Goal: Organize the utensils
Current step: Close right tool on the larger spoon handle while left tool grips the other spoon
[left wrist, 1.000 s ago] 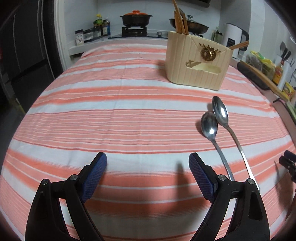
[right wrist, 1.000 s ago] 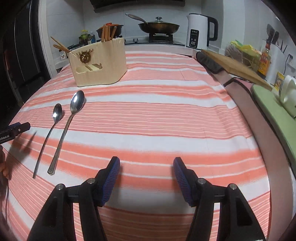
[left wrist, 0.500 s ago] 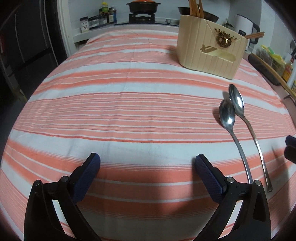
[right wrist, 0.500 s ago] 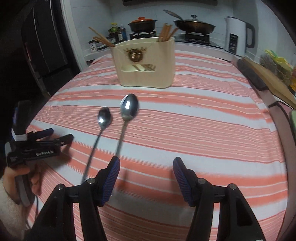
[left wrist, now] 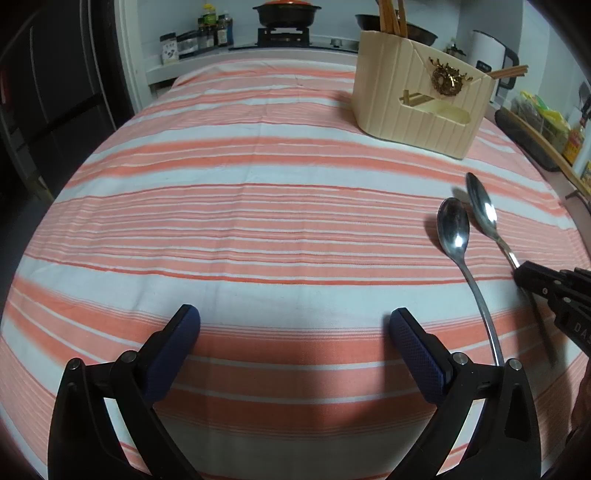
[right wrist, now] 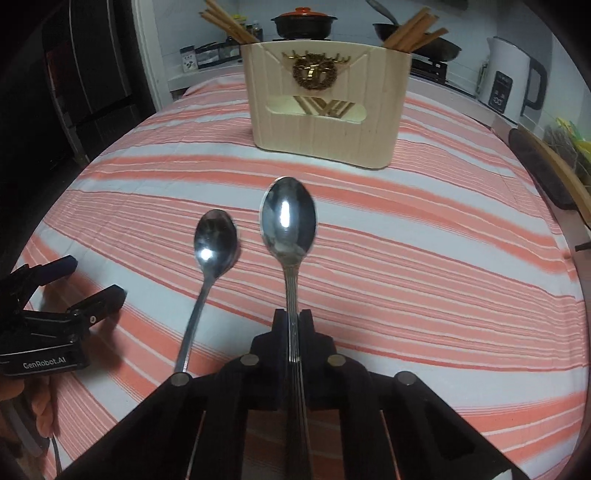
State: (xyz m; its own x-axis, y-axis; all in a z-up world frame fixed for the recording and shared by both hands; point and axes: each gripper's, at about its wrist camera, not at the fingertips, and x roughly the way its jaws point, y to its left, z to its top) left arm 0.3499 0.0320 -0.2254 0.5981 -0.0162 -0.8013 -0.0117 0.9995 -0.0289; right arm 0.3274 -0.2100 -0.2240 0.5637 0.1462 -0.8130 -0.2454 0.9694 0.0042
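R gripper (right wrist: 293,325) has just closed on big spoon's (right wrist: 289,221) handle, mid-table near right edge; L gripper (left wrist: 293,334) wide open, empty. Lift level, w/o nudging small spoon (right wrist: 215,238), then tip into holder (right wrist: 327,107).

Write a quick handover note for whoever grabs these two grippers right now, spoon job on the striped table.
Right gripper: fingers have just closed on the handle of the larger spoon, shut on it; its bowl points toward the utensil holder.
Left gripper: open, empty, over the striped cloth.
Smaller spoon: lying on the cloth, beside the larger one, untouched.
Holder: upright at the far side of the table, chopsticks already in it.
Done: larger spoon gripped.
Left: put it in the holder, then the smaller spoon.
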